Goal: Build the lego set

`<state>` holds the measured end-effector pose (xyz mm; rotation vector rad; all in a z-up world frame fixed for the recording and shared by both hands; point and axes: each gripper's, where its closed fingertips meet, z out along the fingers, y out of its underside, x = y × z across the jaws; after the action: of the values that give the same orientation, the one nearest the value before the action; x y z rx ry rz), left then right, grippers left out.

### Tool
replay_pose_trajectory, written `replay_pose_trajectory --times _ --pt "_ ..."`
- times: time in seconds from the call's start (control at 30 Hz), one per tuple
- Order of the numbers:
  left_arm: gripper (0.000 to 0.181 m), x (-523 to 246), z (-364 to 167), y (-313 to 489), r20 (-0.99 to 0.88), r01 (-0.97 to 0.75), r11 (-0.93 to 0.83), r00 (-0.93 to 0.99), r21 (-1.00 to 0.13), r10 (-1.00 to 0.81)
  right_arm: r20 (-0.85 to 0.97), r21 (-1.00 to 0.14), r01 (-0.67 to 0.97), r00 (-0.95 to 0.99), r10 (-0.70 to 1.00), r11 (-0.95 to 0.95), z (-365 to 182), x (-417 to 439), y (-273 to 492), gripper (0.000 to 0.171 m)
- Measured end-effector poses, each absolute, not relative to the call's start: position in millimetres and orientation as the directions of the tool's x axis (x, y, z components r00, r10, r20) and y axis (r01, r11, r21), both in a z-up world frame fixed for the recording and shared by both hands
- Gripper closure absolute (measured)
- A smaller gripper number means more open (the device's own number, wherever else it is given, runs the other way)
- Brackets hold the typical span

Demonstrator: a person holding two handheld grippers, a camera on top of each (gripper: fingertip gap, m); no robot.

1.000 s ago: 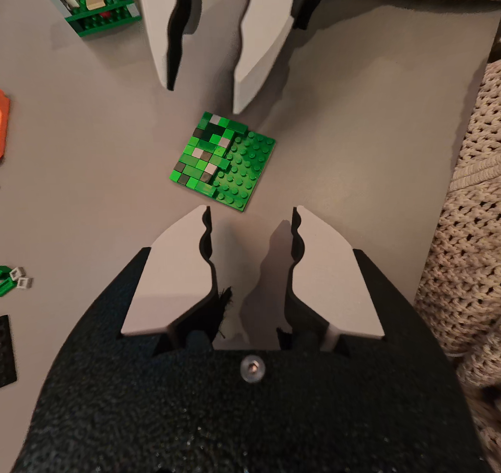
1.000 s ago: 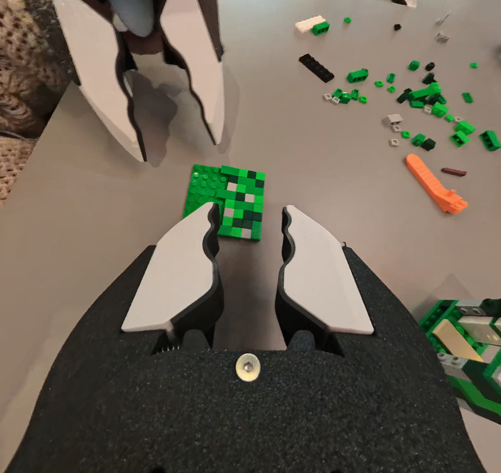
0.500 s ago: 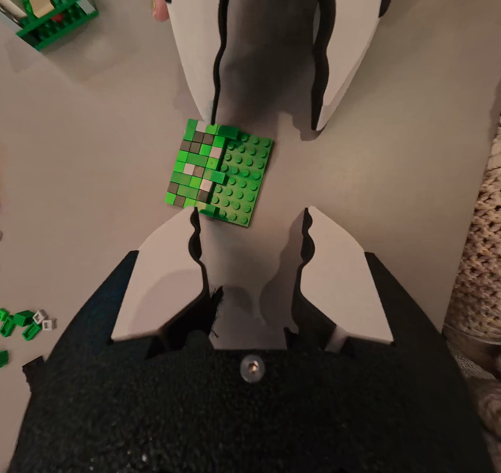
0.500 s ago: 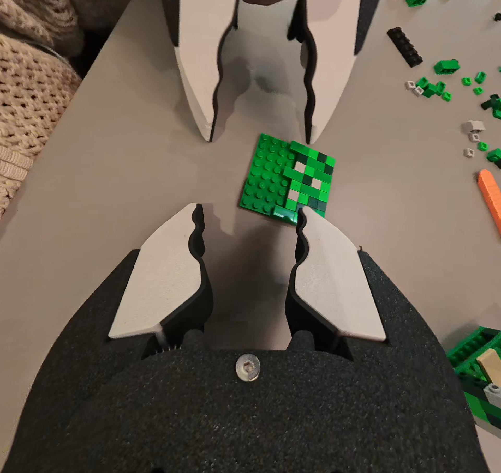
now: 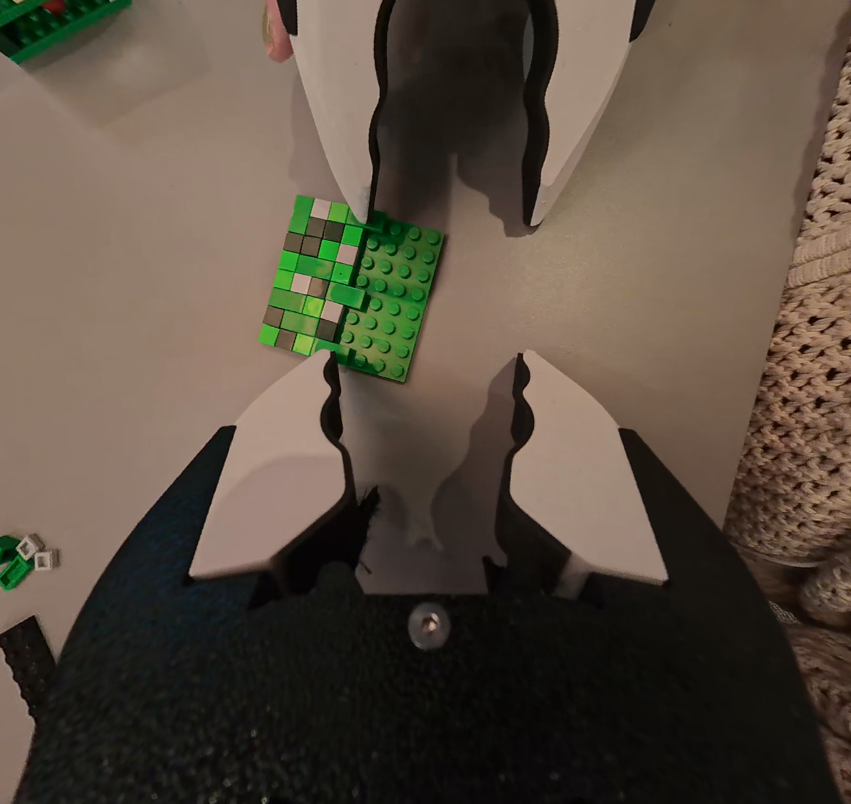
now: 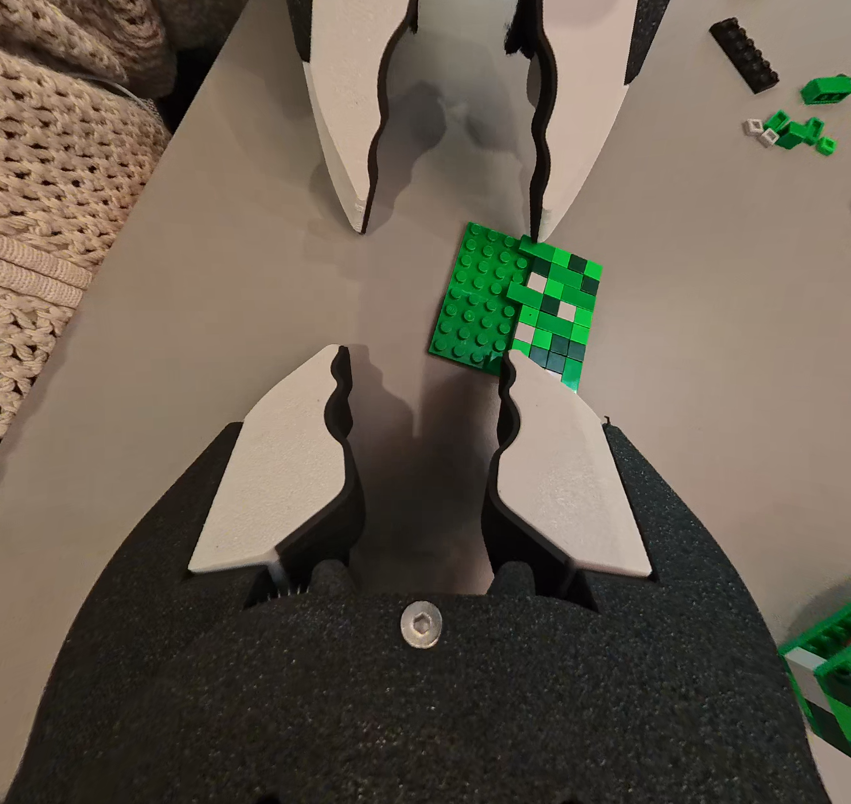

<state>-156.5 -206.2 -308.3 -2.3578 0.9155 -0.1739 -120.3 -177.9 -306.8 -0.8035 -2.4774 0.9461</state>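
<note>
A square green baseplate point(image 5: 396, 294) lies flat on the grey table, one half covered with light green, dark and white tiles and the other half bare studs. It also shows in the right wrist view point(image 6: 479, 303). My left gripper point(image 5: 424, 358) is open and empty, and its left fingertip touches the plate's near edge. My right gripper point(image 6: 424, 351) is open and empty, and its right fingertip rests at the opposite edge. The grippers face each other across the plate: the right gripper point(image 5: 449, 220) shows in the left wrist view and the left gripper point(image 6: 449, 231) in the right wrist view.
A partly built green model point(image 5: 55, 3) stands off to one side, also in the right wrist view point(image 6: 824, 671). Loose green and grey pieces point(image 6: 792, 132) and a black plate point(image 6: 743, 61) lie beyond. A knitted blanket point(image 5: 806, 321) borders the table edge. The left gripper's tips are roughly 5 cm from the right gripper's.
Both grippers have moved in on the baseplate from opposite sides until a fingertip of each touches its edge. The plate has turned a little, squarer to the grippers.
</note>
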Motion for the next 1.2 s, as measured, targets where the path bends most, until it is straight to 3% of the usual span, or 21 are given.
replay_pose_trajectory --times 0.53,0.87,1.2 --pt "0.113 -166.1 -291.9 -194.5 -0.166 -0.614 -0.522 0.726 -0.592 -0.667 0.15 -0.75 0.361 -0.723 0.674 0.554 -294.6 -126.6 -163.4 0.111" --pt "0.112 -169.6 -279.0 -195.9 -0.209 -0.559 -0.441 0.753 -0.702 -0.624 0.147 -0.797 0.327 -0.709 0.689 0.507 -288.2 -128.9 -156.2 0.11" --pt "0.113 -170.4 -280.6 -197.7 -0.243 -0.554 -0.443 0.776 -0.705 -0.583 0.158 -0.803 0.335 -0.677 0.719 0.492 -283.7 -132.9 -153.4 0.11"
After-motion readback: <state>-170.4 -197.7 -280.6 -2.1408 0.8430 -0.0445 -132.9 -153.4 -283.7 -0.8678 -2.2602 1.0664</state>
